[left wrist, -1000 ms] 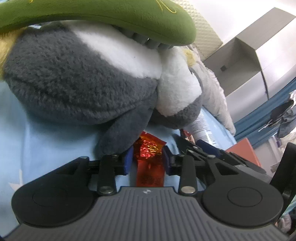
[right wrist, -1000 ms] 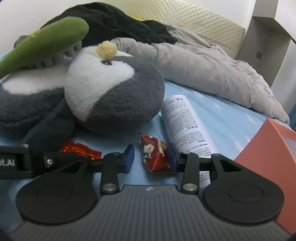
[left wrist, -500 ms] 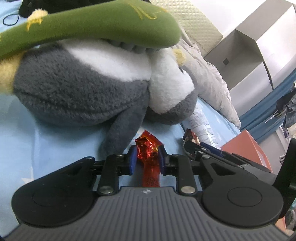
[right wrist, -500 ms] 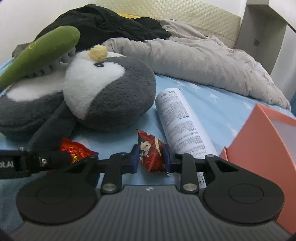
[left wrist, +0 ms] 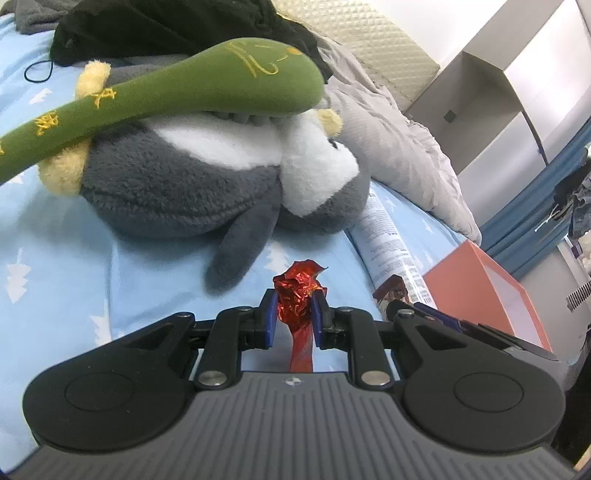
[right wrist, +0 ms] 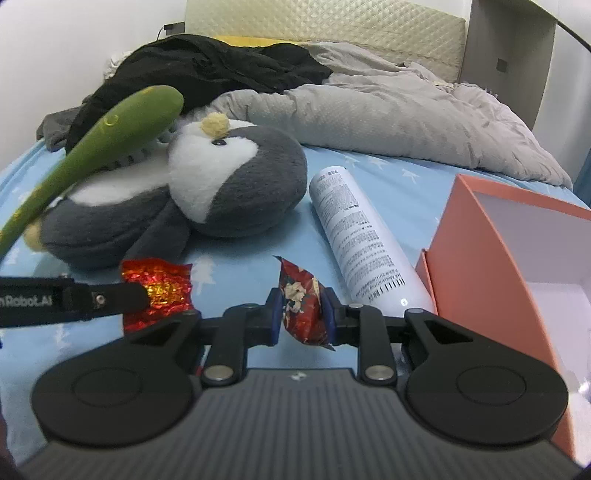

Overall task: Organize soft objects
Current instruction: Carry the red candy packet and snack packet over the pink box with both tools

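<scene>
Left wrist view: the left gripper [left wrist: 293,315], jaws clamped on a crinkled red foil packet [left wrist: 298,295], has lifted it off the blue bedsheet [left wrist: 55,258] beside the plush penguin [left wrist: 207,184].

Right wrist view: the right gripper [right wrist: 302,315], jaws closing on a dark snack packet [right wrist: 304,306], has raised it near the orange box [right wrist: 476,236], its likely destination.

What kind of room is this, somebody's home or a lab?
Most likely a lived-in bedroom. The work happens on a bed with a blue star-print sheet, a rumpled grey duvet lies against a padded headboard, and a plush penguin rests on the sheet.
</scene>
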